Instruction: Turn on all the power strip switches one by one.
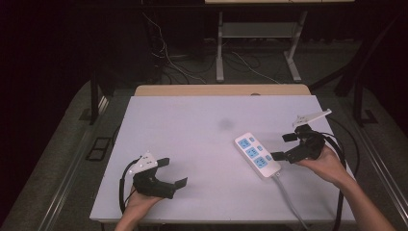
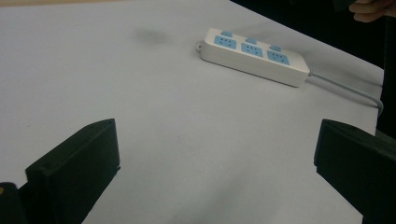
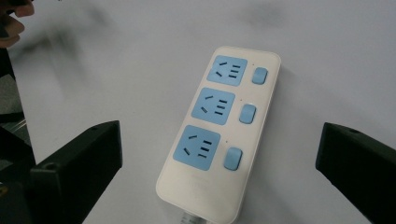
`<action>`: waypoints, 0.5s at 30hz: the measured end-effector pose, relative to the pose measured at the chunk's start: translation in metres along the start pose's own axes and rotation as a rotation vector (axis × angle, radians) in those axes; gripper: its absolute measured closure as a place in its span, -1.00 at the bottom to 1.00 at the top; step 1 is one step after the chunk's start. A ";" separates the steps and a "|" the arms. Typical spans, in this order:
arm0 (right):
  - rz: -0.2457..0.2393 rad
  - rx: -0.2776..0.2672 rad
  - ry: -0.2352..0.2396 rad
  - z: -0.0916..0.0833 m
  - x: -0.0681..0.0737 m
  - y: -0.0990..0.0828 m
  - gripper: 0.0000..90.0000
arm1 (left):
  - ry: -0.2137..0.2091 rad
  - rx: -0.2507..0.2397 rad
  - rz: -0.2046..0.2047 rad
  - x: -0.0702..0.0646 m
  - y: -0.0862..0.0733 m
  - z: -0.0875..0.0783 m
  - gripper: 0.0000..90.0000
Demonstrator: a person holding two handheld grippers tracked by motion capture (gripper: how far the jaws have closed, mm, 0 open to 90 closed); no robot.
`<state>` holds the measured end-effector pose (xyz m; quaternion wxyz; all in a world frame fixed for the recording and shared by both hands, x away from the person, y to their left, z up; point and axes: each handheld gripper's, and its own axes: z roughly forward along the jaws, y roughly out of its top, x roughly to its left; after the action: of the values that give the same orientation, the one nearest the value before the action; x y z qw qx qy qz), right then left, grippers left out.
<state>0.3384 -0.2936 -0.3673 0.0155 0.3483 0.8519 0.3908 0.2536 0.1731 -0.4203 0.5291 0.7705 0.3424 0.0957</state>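
Observation:
A white power strip (image 1: 257, 155) with three blue sockets and three blue switches lies flat on the right half of the white table (image 1: 192, 130); its grey cable (image 1: 288, 195) runs off toward the front edge. My right gripper (image 1: 284, 147) hovers just right of the strip, open, jaws pointing at it. In the right gripper view the power strip (image 3: 219, 130) lies between and beyond the spread jaws. My left gripper (image 1: 172, 172) stands open near the front left, nothing between its jaws. The left gripper view shows the power strip (image 2: 254, 56) far off at upper right.
A faint dark smudge (image 1: 224, 123) marks the table's middle. A wooden strip (image 1: 221, 90) borders the far edge. Beyond stand a desk frame's legs (image 1: 220, 48) and loose cables (image 1: 166, 57) on the floor. Dark floor surrounds the table.

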 end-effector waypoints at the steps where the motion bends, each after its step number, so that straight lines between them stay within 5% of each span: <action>1: -0.002 0.002 -0.001 0.001 -0.001 0.000 -0.99 | -0.001 0.001 0.000 0.000 0.000 0.000 -1.00; 6: -0.007 0.011 -0.007 0.008 -0.006 0.001 -0.90 | -0.003 0.002 0.001 0.000 0.000 0.001 -1.00; 7: -0.026 0.017 -0.004 0.010 -0.006 0.002 -0.60 | -0.003 0.001 0.001 0.000 0.000 0.001 -1.00; 15: -0.035 0.052 -0.012 0.020 -0.008 0.003 -0.19 | -0.001 0.000 -0.001 0.000 0.000 0.000 -1.00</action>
<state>0.3521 -0.2833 -0.3811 0.0185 0.3361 0.8676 0.3660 0.2537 0.1732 -0.4204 0.5294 0.7703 0.3424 0.0951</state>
